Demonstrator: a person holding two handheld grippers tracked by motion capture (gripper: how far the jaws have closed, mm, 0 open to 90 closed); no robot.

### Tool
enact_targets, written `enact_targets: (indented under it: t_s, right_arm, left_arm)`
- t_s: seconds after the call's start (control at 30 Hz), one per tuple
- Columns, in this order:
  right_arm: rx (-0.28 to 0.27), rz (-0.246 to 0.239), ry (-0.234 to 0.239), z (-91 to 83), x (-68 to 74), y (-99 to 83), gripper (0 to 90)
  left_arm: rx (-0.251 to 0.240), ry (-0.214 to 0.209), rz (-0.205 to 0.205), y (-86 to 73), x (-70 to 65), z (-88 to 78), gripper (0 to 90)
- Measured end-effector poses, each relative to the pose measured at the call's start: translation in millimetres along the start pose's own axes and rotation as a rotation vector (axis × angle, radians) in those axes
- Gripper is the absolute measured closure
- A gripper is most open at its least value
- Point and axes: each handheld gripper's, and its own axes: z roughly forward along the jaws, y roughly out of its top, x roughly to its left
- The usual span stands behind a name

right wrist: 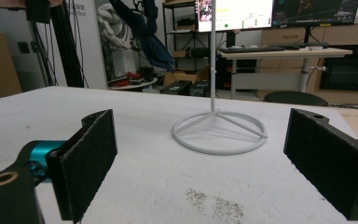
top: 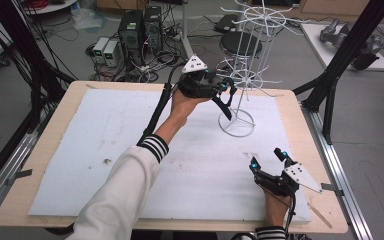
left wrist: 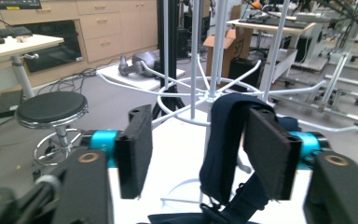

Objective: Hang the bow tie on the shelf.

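Left gripper (top: 223, 89) raised beside white wire rack (top: 245, 75), jaws parted with a gap, nothing pinched. Dark strap (left wrist: 226, 149) draped over a rack hook just ahead, lying against the inner face of one pad, clear of the other. Right gripper (top: 268, 159) low over white foam board (top: 105, 150), jaws spread wide and empty, rack's ring base (right wrist: 219, 131) straight ahead, well apart.

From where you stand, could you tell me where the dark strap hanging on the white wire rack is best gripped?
Grip the dark strap just below the white wire rack hook, coming level from the left gripper side. There the band hangs flat and doubled between the open jaws; lower down it bunches.
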Motion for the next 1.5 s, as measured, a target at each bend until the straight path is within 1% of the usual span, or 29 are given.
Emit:
enact_targets:
  t_s: [0.17,0.2,0.3,0.4,0.5,0.53,0.63,0.67,0.8,0.9,0.93,1.03,1.07,1.17,1.3,1.43,1.5]
  right_arm:
    - [0.000,-0.001,0.000,0.0,0.0,0.0,8.6]
    - [0.001,0.000,0.000,-0.1,0.0,0.0,8.6]
    - [0.000,-0.004,0.000,0.0,0.0,0.0,8.6]
    - [0.001,-0.004,-0.001,0.0,0.2,0.0,8.6]
    - [-0.002,-0.003,0.001,0.1,0.2,0.0,8.6]
    - [-0.003,-0.007,0.000,0.1,-0.2,0.0,8.6]
    - [-0.003,-0.009,0.001,0.1,-0.2,0.0,8.6]
    - [-0.004,-0.007,0.002,0.1,-0.1,0.0,8.6]
    - [-0.003,-0.003,-0.002,0.0,-0.1,-0.1,8.6]
    - [-0.003,-0.004,-0.002,0.0,-0.1,-0.1,8.6]
    - [-0.002,-0.004,-0.002,-0.1,-0.3,0.0,8.6]
    - [-0.001,-0.004,-0.002,-0.1,-0.2,0.0,8.6]
    - [-0.002,-0.005,-0.003,-0.1,-0.2,0.0,8.6]
    - [-0.002,-0.004,-0.002,-0.1,-0.1,0.0,8.6]
    - [-0.005,-0.007,-0.001,0.2,-0.2,0.0,8.6]
    - [-0.003,-0.008,0.001,0.1,0.0,0.0,8.6]
    - [-0.006,-0.009,0.001,0.2,-0.2,0.0,8.6]
  left_arm:
    - [-0.008,0.009,0.013,0.1,-1.5,0.3,32.6]
    - [-0.005,0.016,0.027,0.4,-2.2,-0.1,29.3]
    - [-0.002,0.015,0.032,0.6,-2.6,-0.3,27.8]
    - [0.000,0.017,0.023,1.0,-2.6,-0.7,27.6]
    - [0.002,0.023,0.023,1.5,-2.0,-1.4,27.7]
    - [-0.005,0.033,0.008,2.4,-1.2,-2.5,27.8]
    - [-0.006,0.041,0.002,3.2,0.0,-3.5,28.1]
    - [-0.007,0.054,-0.003,3.7,0.7,-4.1,28.2]
    - [0.004,0.076,-0.010,3.9,2.2,-4.7,28.2]
    - [0.002,0.082,-0.012,4.1,2.5,-4.9,27.8]
    - [-0.006,0.094,-0.011,4.4,2.8,-4.8,27.1]
    - [-0.006,0.092,-0.018,4.5,3.3,-4.9,22.1]
    - [-0.006,0.089,-0.026,4.3,4.1,-5.1,21.7]
    - [0.001,0.091,-0.028,4.2,3.9,-4.9,21.0]
    - [0.003,0.074,-0.027,3.9,0.8,-3.9,20.9]
    - [0.007,0.065,-0.036,2.6,-0.8,-2.3,20.4]
    - [0.019,0.062,-0.040,0.4,-2.8,0.1,19.8]
